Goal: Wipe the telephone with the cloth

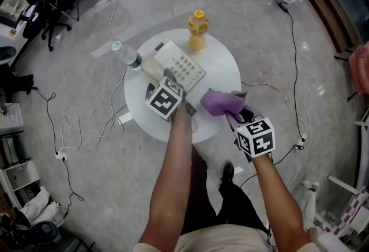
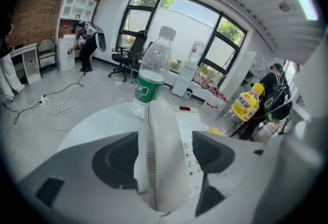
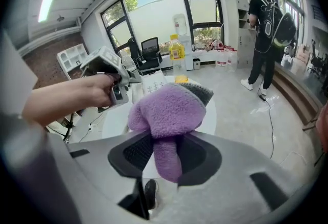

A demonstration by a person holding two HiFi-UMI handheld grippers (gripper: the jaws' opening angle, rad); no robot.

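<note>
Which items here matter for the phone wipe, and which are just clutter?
Job: telephone; purple cloth, clamped in right hand-held gripper.
Lying about: water bottle; yellow drink bottle.

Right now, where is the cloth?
In the head view, the purple cloth is clamped in the right gripper over the table's near-right edge, right of the telephone.

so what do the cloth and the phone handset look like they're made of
Cloth: probably microfibre or fleece, purple with a fuzzy nap and soft folds. Handset: likely hard plastic, off-white, smooth with a slight sheen and moulded slots.
</note>
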